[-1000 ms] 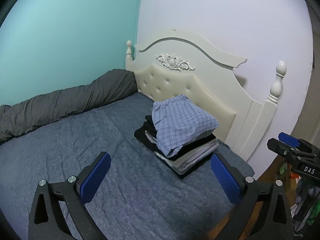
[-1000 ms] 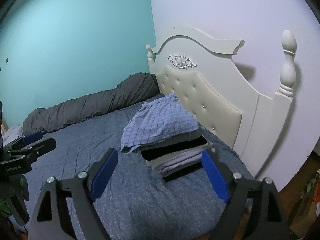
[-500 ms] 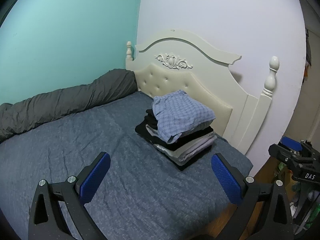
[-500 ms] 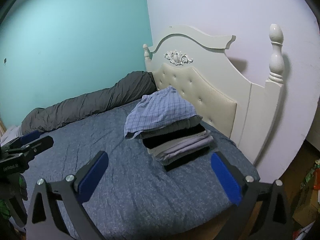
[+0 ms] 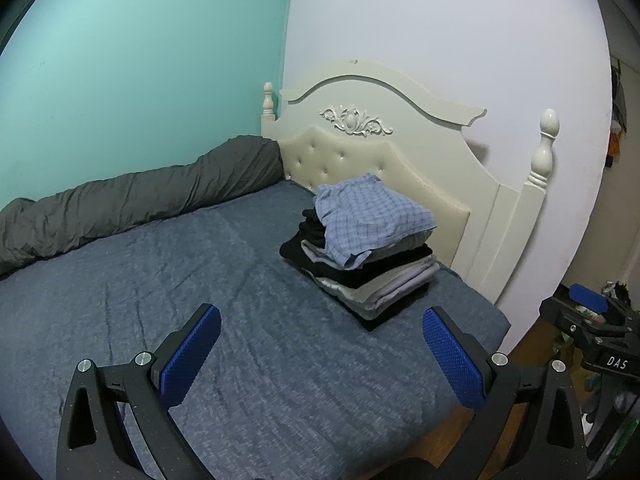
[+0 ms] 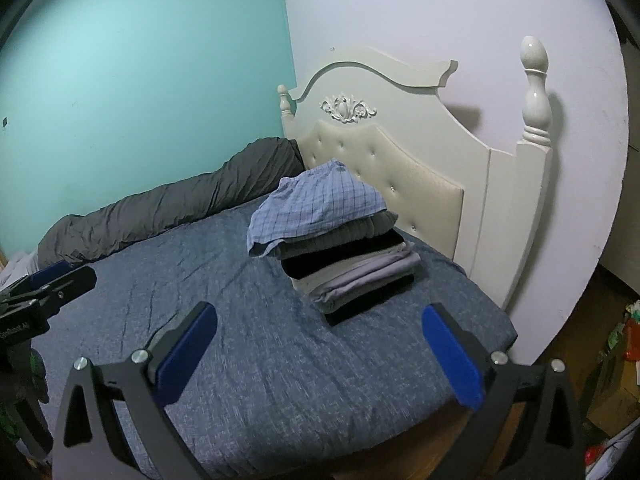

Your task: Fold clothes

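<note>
Clothes (image 5: 372, 248) sit in a neat pile on the bed (image 5: 168, 280), near the headboard (image 5: 400, 168) and the bed's right edge. A rolled grey blanket (image 5: 132, 204) lies along the far edge. Between them the bed is bare. Left gripper (image 5: 320, 356) and right gripper (image 6: 320, 356) have jaws wide apart, holding nothing.
</note>
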`<state>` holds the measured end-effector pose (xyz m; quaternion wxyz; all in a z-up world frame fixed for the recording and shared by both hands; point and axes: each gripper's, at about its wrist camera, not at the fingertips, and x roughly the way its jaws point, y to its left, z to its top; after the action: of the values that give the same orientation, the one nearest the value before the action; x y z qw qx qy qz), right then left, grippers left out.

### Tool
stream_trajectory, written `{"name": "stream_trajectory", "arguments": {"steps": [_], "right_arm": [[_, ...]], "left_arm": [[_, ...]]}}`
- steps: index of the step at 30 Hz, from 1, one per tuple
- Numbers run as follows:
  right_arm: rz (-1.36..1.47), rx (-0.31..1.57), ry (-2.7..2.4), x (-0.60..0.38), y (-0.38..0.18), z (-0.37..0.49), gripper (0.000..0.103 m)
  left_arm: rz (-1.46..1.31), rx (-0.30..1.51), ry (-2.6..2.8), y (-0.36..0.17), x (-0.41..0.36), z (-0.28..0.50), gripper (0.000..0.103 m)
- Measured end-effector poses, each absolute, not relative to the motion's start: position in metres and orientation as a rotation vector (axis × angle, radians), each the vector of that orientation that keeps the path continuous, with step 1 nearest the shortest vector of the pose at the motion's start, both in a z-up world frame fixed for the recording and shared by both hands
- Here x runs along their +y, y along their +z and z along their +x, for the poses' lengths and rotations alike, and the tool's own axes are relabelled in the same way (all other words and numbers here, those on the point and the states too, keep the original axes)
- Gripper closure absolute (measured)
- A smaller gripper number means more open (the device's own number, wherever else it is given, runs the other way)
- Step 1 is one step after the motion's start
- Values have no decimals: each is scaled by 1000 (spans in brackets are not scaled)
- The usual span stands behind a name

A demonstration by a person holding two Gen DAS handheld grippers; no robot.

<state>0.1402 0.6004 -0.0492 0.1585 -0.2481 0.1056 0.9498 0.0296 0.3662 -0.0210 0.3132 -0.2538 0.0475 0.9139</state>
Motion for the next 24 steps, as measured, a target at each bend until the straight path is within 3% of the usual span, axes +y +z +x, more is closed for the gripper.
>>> {"name": "stream_trajectory", "arguments": {"steps": [24], "right_arm": [[-703,297,2690,600,-59,147,0]], "left_arm": [[-671,147,2436,-33,366,30,0]]}}
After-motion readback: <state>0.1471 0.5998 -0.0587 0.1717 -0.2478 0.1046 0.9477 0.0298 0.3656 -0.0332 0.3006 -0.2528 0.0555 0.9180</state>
